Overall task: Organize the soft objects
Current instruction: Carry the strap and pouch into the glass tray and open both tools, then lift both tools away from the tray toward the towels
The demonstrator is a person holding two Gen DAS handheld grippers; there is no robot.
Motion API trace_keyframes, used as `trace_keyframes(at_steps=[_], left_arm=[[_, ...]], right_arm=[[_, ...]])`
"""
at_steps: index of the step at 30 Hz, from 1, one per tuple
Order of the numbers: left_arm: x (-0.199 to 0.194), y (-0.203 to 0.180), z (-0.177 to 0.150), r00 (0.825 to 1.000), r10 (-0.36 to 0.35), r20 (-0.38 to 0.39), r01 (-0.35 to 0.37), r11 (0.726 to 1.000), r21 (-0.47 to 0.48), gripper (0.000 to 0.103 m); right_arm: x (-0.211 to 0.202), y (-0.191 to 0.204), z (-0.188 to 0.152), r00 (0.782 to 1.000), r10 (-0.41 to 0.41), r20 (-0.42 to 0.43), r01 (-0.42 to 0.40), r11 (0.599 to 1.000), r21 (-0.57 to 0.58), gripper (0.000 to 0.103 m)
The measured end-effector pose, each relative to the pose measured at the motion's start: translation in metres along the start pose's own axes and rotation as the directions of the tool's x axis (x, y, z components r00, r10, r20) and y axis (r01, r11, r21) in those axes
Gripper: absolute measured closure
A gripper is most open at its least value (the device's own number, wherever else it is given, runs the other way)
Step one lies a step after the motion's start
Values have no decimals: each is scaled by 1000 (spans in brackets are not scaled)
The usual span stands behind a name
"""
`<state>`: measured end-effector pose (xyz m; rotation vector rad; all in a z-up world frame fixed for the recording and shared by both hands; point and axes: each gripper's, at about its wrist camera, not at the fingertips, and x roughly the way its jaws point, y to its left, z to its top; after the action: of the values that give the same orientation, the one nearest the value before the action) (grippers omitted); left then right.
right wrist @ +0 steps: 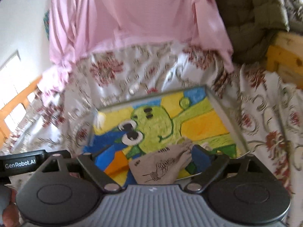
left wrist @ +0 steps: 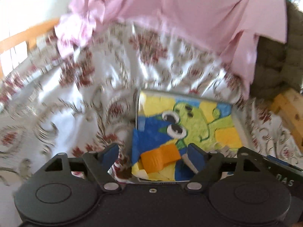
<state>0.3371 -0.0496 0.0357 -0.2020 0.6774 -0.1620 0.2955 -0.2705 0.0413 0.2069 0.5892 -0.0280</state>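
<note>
Left wrist view: left gripper (left wrist: pixel 153 151) at bottom centre, jaws spread wide w/ nothing pinched, hanging over the drawing (left wrist: pixel 189 124) at lower centre. Pink cloth (left wrist: pixel 170 15), the soft thing here, lies across the top of frame on the floral bedsheet (left wrist: pixel 66 98), bunched at upper left, a loose flap hanging at upper right near the green cushion (left wrist: pixel 280 66).

Right wrist view: right gripper (right wrist: pixel 144 157) low in frame, jaws also released, not clamping the tan paper (right wrist: pixel 161 168) that sits between them on the drawing. Cloth fills the top, long axis running left–right across frame, hem edge facing down toward the cameras; which end is the top I can't tell, blurry.

Risks, as I judge: cloth is crumpled at left, so a next pinch may catch only one layer & it'd unfold unevenly; sheet is slick-looking, could get grabbed along w/ it; low jaws could snag loose paper on the drawing
</note>
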Motion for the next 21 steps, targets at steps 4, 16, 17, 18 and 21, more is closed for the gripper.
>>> trace_keyframes(at_steps=[4, 16, 17, 18, 21], left_arm=[[-56, 2, -7, 991, -7, 132, 3, 1000, 30, 4], [-181, 8, -67, 942, -22, 334, -22, 992, 126, 1], [-189, 11, -73, 941, -20, 337, -24, 992, 126, 1], [-195, 13, -78, 941, -19, 337, -25, 992, 126, 1], [-212, 20, -96, 949, -14, 315, -28, 991, 127, 1]], right_arm=[[-57, 12, -4, 993, -8, 118, 14, 999, -52, 0], [-188, 43, -60, 923, -39, 382, 83, 992, -98, 0], [-197, 44, -68, 919, -37, 393, 81, 992, -94, 0], [-204, 45, -75, 914, -36, 403, 79, 993, -89, 0], [-222, 47, -94, 919, -38, 393, 76, 994, -82, 0]])
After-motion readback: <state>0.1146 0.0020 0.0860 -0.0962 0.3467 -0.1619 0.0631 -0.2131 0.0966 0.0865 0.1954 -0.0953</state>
